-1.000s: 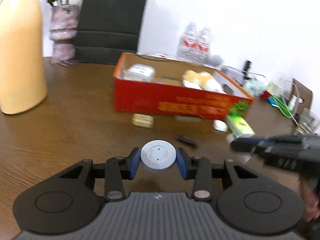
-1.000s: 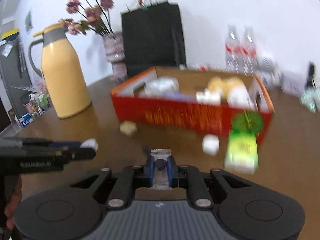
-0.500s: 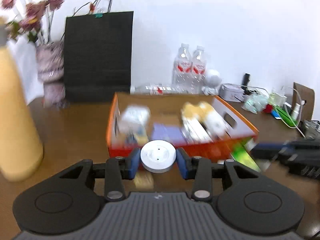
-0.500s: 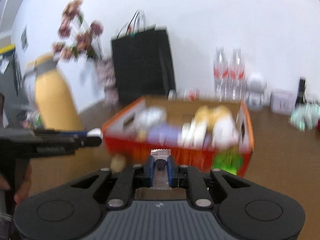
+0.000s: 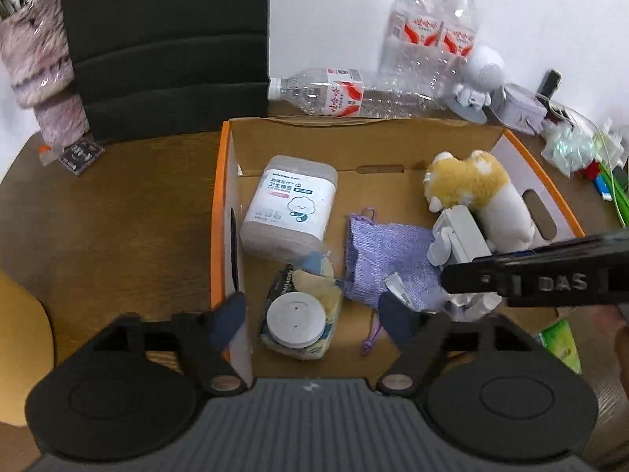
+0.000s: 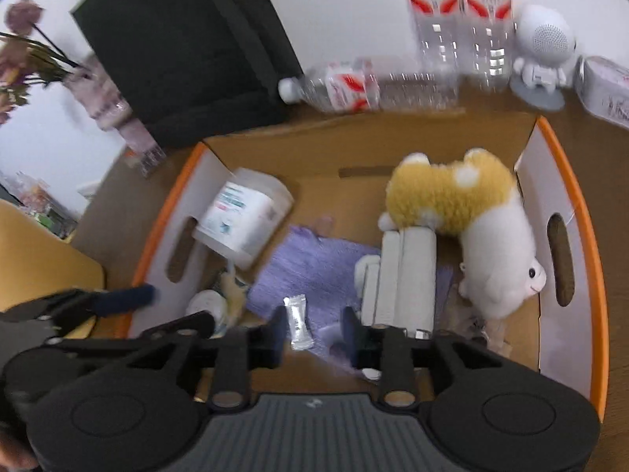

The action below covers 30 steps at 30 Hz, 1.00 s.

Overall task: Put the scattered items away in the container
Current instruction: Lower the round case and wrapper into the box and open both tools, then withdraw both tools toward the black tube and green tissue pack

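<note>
Over the box [image 5: 220,212], both tongs are tilting down toward its contents. The left gripper [image 5: 310,316] is opening its jaws wide, and the white disc [image 5: 295,318] is sitting between the blue pads with clear gaps on both sides, touching neither. The disc is lying on a snack bag [image 5: 302,314] near the front left corner of the box, just below the jar [image 5: 289,204] with the cloud label.

The right gripper [image 6: 312,324] is opening too, though less widely. A small silver sachet [image 6: 297,320] is lying between its fingers, nearer the left one; it seems to be free of both pads, but that view is a bit smeared, so I can't be sure of the gap. The sachet is resting over the purple cloth [image 6: 310,267] in the middle of the box floor.

To the right of the cloth, a white folded gadget [image 6: 405,275] is leaning against the plush dog [image 6: 471,212], which is lying along the right wall. In the left camera, the right gripper's dark body is crossing the lower right of the box, above a green packet [image 5: 560,344] outside it.

Behind the box, water bottles [image 5: 428,35] are standing by the wall and another is lying on its side.
</note>
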Motion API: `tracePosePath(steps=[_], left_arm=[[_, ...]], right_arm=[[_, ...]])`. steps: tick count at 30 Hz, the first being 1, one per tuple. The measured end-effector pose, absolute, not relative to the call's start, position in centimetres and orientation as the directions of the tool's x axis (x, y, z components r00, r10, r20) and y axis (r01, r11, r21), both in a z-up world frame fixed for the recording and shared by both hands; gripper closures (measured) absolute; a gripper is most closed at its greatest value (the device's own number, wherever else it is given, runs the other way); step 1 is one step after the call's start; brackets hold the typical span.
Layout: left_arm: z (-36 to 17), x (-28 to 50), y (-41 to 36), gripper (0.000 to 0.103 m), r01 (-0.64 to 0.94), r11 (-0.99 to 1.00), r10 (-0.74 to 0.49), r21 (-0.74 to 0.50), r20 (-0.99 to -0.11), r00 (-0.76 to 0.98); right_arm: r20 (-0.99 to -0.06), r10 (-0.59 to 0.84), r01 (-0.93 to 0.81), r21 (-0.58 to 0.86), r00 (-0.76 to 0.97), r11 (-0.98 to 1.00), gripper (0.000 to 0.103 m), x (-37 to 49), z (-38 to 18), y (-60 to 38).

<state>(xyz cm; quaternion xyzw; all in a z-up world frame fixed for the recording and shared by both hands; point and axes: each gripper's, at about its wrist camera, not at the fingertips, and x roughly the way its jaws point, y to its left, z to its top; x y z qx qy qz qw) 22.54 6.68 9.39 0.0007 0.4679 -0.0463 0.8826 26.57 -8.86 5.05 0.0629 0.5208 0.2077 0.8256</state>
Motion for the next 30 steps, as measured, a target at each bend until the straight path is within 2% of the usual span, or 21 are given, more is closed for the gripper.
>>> tracePosePath(steps=[3, 6, 8, 9, 13, 17, 22, 25, 27, 30], left_arm=[[10.7, 22.6, 6.6, 0.0, 0.094, 0.995, -0.09, -0.045, -0.829, 0.552], [11.7, 22.9, 6.2, 0.0, 0.079, 0.997, -0.065, -0.027, -0.845, 0.531], [12.0, 23.2, 5.9, 0.0, 0.077, 0.997, -0.057, -0.021, -0.862, 0.504], [12.1, 23.2, 5.7, 0.0, 0.08, 0.997, -0.056, -0.019, -0.868, 0.494], [12.5, 22.5, 5.0, 0.0, 0.073, 0.997, -0.057, -0.025, -0.876, 0.479], [14.0, 20.8, 4.2, 0.0, 0.063, 0.998, -0.054, -0.024, -0.845, 0.532], [15.5, 14.3, 2.9, 0.0, 0.122, 0.992, -0.095, -0.011, -0.693, 0.715], [12.9, 9.8, 2.6, 0.0, 0.167, 0.985, -0.155, -0.04, -0.631, 0.76], [9.6, 7.5, 2.8, 0.0, 0.172, 0.979, -0.205, -0.113, -0.616, 0.76], [5.2, 6.3, 2.3, 0.0, 0.211, 0.958, -0.287, -0.195, -0.654, 0.7]], right_arm=[[-0.835, 0.383, -0.284, 0.285, 0.394, 0.915, 0.043, 26.5, 6.0, -9.1], [-0.83, 0.363, -0.29, 0.255, 0.423, 0.922, 0.038, 26.1, 7.5, -9.6], [-0.831, 0.347, -0.297, 0.231, 0.435, 0.926, 0.026, 25.9, 8.5, -10.0], [-0.832, 0.339, -0.306, 0.216, 0.438, 0.927, 0.024, 25.8, 9.0, -10.1], [-0.84, 0.318, -0.329, 0.179, 0.44, 0.927, 0.023, 24.9, 10.1, -10.7], [-0.82, 0.335, -0.315, 0.201, 0.464, 0.928, 0.022, 23.7, 10.9, -12.2], [-0.698, 0.382, -0.372, 0.176, 0.605, 0.911, 0.019, 18.0, 11.6, -16.0], [-0.629, 0.356, -0.385, 0.096, 0.692, 0.918, 0.018, 13.8, 9.9, -18.4], [-0.605, 0.33, -0.384, 0.043, 0.724, 0.922, 0.018, 11.2, 7.5, -20.0], [-0.63, 0.301, -0.328, 0.077, 0.716, 0.941, 0.02, 9.5, 3.4, -21.7]])
